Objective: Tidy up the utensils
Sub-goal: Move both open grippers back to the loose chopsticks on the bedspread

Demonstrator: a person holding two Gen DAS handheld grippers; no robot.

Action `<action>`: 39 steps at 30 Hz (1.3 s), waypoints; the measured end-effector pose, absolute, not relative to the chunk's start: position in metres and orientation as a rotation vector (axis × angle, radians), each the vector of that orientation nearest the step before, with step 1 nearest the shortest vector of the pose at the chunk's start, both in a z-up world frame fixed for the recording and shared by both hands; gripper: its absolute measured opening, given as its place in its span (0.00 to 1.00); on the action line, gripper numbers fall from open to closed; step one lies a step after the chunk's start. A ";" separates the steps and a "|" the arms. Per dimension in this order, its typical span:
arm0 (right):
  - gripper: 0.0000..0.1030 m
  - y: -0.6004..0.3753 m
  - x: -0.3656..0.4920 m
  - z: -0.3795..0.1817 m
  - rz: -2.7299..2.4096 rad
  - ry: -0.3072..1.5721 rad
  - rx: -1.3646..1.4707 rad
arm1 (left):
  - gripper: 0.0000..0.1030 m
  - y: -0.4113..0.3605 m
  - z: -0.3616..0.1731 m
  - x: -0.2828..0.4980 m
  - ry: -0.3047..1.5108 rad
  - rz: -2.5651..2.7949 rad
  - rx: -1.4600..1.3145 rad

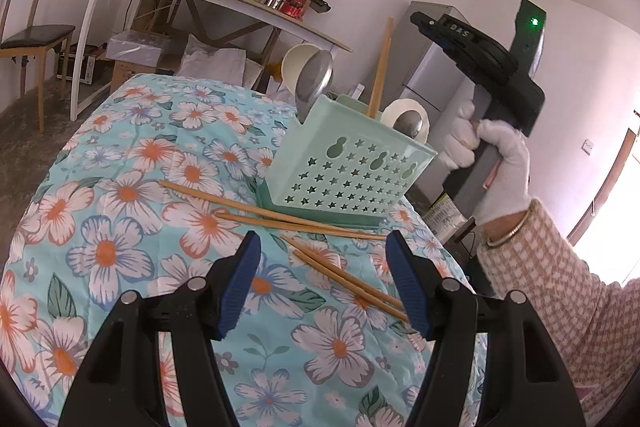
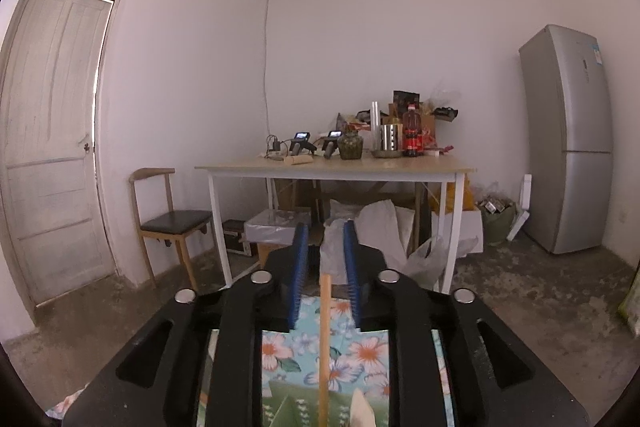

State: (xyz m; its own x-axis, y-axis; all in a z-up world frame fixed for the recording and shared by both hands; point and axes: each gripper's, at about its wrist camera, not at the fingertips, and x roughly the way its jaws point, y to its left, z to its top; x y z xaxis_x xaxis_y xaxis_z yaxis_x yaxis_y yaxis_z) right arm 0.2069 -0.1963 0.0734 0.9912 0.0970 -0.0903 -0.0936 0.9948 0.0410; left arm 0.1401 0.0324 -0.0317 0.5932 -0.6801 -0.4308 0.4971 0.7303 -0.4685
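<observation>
Chopsticks: four lie loose on the floral cloth point(image 1: 120, 187) of the worktop, two point(image 1: 256, 213) along the near foot of the caddy, two more point(image 1: 348, 277) crossing toward the right edge; a fifth point(image 2: 325, 339) stands upright in the caddy.
Caddy: mint-green holder point(image 1: 344, 167) with star-shaped holes, toward the far right corner of the worktop, already carrying spoons point(image 1: 314, 81) with bowls up.
Right gripper point(image 2: 324, 259): held level above the caddy by a white-gloved hand point(image 1: 492, 163); its jaws stand slightly apart with the upright chopstick between them, pads not pressing, so it reads as a release into the slot.
Left gripper point(image 1: 322, 283): jaws well apart and empty, tilted down over the loose pair nearest the right edge, likely staged for the following pickup.
Why upright: standing the sticks in the caddy keeps them together and off the cloth.
Progress: partway, by my judgement; four sticks remain.
</observation>
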 end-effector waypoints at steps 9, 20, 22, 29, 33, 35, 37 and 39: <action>0.30 -0.204 0.172 0.086 0.129 0.089 0.077 | 0.61 0.030 -0.031 0.136 0.634 -0.685 -0.304; 0.37 -0.220 0.109 0.065 0.165 0.273 0.091 | 0.61 0.024 -0.035 0.125 0.681 -0.654 -0.247; 0.38 -0.225 0.103 0.048 0.174 0.354 0.128 | 0.61 0.019 -0.038 0.124 0.707 -0.633 -0.227; 0.39 -0.208 0.104 -0.038 0.335 0.724 0.235 | 0.61 0.003 -0.060 0.122 0.823 -0.485 -0.125; 0.35 -0.187 0.104 -0.072 0.368 0.820 0.194 | 0.61 -0.001 -0.074 0.122 0.871 -0.368 -0.054; 0.30 -0.181 0.111 -0.083 0.359 0.854 0.171 | 0.61 -0.001 -0.082 0.123 0.905 -0.317 -0.051; 0.30 -0.178 0.117 -0.090 0.353 0.871 0.153 | 0.62 -0.001 -0.087 0.121 0.900 -0.285 -0.048; 0.29 -0.175 0.115 -0.097 0.331 0.883 0.128 | 0.66 -0.005 -0.088 0.118 0.889 -0.267 -0.027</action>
